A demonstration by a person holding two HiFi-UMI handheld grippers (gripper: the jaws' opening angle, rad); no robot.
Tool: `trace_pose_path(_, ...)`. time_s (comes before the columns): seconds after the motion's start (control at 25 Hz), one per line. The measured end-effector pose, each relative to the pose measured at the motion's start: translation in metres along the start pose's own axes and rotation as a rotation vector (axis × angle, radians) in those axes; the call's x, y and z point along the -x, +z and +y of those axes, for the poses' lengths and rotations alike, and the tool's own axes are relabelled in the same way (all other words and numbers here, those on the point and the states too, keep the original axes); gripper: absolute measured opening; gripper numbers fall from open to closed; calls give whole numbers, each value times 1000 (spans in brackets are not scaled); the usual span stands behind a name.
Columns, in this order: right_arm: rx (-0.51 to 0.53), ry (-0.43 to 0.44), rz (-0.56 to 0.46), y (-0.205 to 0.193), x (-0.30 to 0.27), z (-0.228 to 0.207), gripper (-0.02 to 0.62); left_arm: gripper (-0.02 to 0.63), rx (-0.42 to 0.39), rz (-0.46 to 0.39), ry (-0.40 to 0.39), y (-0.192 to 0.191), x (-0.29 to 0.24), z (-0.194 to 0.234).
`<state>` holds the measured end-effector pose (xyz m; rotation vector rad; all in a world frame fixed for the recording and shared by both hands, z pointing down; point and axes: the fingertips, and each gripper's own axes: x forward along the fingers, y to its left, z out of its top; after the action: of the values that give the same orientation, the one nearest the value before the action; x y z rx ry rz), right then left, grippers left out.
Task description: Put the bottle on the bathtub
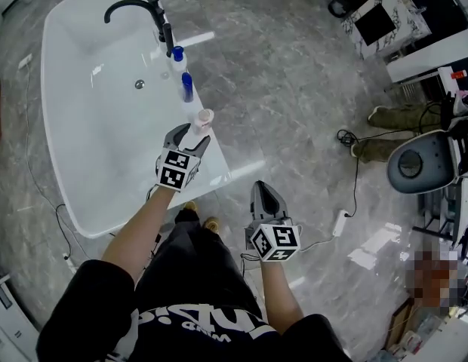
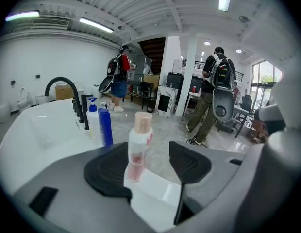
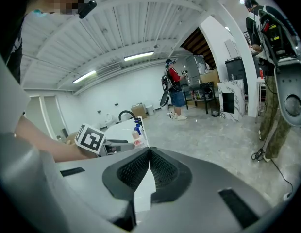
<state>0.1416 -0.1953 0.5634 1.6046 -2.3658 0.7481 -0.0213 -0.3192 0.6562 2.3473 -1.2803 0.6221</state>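
Note:
A white bottle point(image 1: 203, 119) with a tan cap and pink print stands upright on the bathtub's point(image 1: 62, 173) near right rim. My left gripper point(image 1: 189, 135) is open right behind it. In the left gripper view the bottle point(image 2: 139, 144) stands between the spread jaws, close to the left pad point(image 2: 109, 171); I cannot tell whether it touches. My right gripper point(image 1: 265, 194) hangs shut and empty over the floor beside the tub. From the right gripper view the jaws point(image 3: 149, 155) meet, and the bottle point(image 3: 136, 139) shows far off on the rim.
A blue bottle point(image 1: 187, 86) and a white pump bottle point(image 1: 177, 57) stand farther along the rim near the black faucet point(image 1: 136, 7). On the floor to the right are a cable point(image 1: 347, 138), a power strip point(image 1: 340, 223), a grey machine point(image 1: 419, 161) and a person's legs point(image 1: 392, 118).

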Motion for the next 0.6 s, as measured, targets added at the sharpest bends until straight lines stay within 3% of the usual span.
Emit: trace_pose_path(0.6,33,43,-66,20,50,37,25,258,-17,-69,-48,28,110,-52)
